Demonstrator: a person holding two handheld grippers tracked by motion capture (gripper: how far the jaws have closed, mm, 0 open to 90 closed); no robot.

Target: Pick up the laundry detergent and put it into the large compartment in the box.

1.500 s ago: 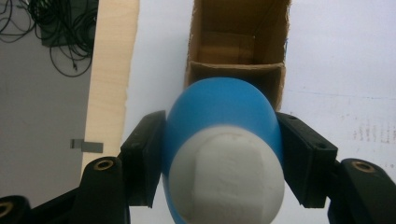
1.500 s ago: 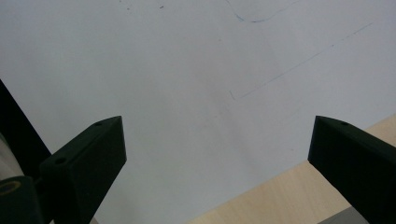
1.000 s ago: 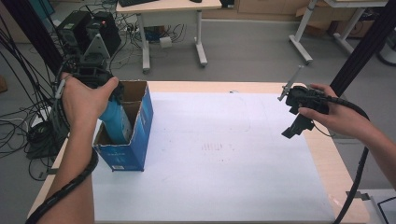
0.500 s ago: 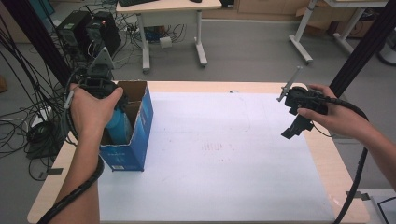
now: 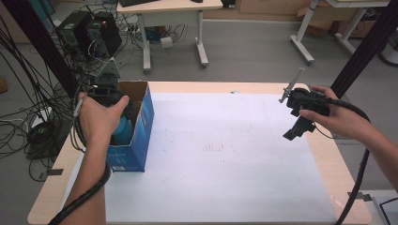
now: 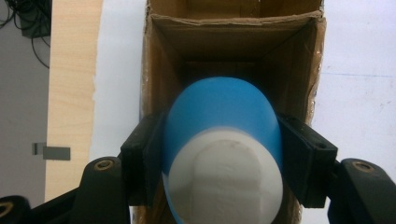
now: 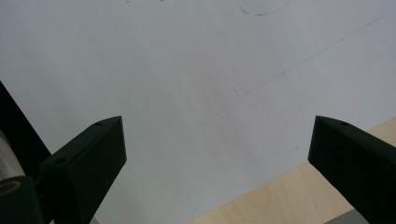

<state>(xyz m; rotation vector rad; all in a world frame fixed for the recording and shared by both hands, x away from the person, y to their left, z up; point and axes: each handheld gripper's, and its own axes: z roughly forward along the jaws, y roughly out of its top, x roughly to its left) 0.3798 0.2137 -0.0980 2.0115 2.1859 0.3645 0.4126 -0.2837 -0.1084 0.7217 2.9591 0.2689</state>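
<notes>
A blue bottle with a white cap (image 6: 223,140) hangs partway inside an open blue cardboard box (image 5: 140,123) at the table's left side. My left gripper (image 6: 223,161) is shut on the bottle, one black pad pressing each side just below the cap. From above, the hand on that gripper (image 5: 110,101) covers most of the bottle (image 5: 122,129). My right gripper (image 5: 296,131) hovers over the table's right side, held by the other hand. Its jaws stand wide open over the white sheet (image 7: 187,70) with nothing between them (image 7: 217,154).
A white sheet (image 5: 225,154) covers most of the wooden table (image 5: 328,159). Behind the table stand another desk (image 5: 169,9), computer towers (image 5: 89,30) and tangled cables on the floor. Black cables trail from both grippers.
My left gripper has sunk with the blue bottle, which now sits deeper in the box. The right gripper has kept still.
</notes>
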